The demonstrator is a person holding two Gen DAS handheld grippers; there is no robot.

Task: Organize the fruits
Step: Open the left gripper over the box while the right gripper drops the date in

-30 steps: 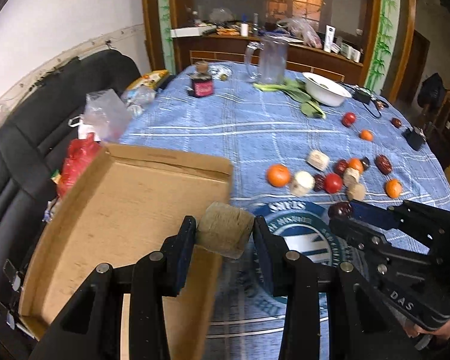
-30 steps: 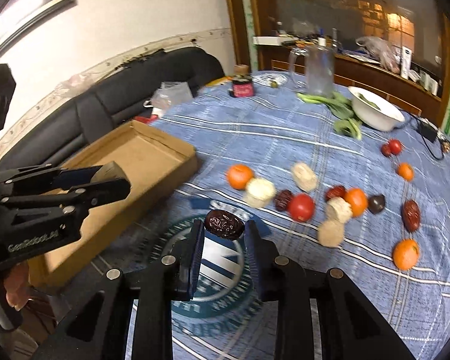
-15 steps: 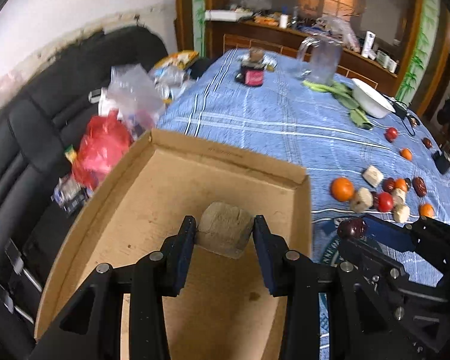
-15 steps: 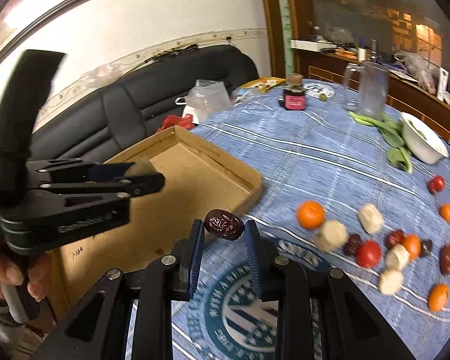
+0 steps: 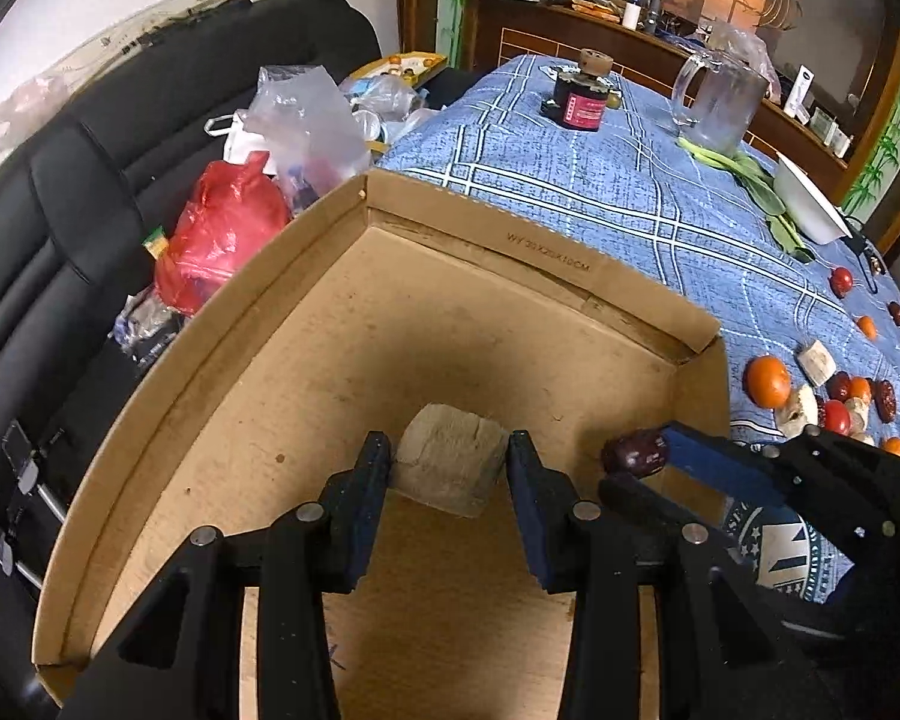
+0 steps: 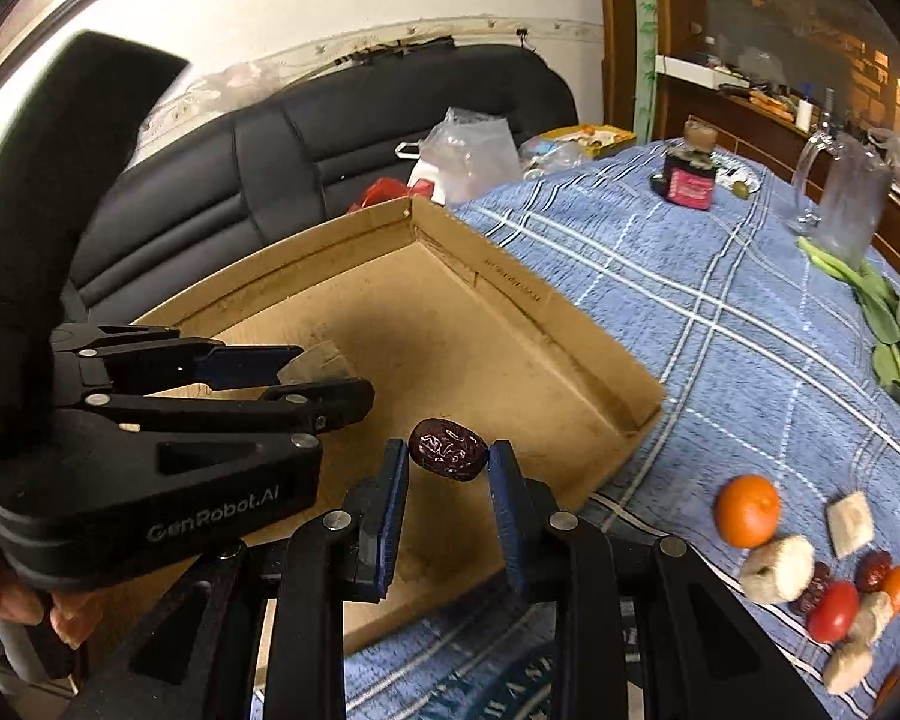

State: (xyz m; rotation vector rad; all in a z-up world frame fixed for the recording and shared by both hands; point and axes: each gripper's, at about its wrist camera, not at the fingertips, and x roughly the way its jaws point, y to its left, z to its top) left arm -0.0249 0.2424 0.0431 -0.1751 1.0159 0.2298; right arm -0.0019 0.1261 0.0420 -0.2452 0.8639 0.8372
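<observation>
The left gripper [image 5: 448, 474] hangs over the floor of the cardboard tray [image 5: 546, 252], and its jaws are opening with a pale, blocky chunk [image 5: 448, 468] between them. The left pad touches the chunk's side; at the right pad I cannot tell whether a gap has opened. The chunk has no clear long axis; its flat cut face tilts toward the camera.

The right gripper [image 6: 448, 462] is clamped on a wrinkled dark red date [image 6: 448, 449], pinched at its two ends, so the date's long axis runs crosswise from pad to pad, about level. It hangs above the tray's near right part, to the right of the left gripper and just inside the tray's right wall.

The tray sits on a blue checked tablecloth [image 5: 630, 180] at the table's edge. Beyond the left gripper and to its left stands a black sofa [image 5: 90, 180] with one red bag [image 5: 222, 228] and clear plastic bags on it. Ahead of both grippers, at the table's far end, stand one dark jar [image 5: 582, 102] and one glass mug [image 5: 720, 102], with a wooden sideboard behind.

To the right of the right gripper, loose on the cloth, lie one large orange [image 6: 747, 510], one red tomato [image 6: 833, 611], about four pale chunks, and several dark dates, partly hidden.
</observation>
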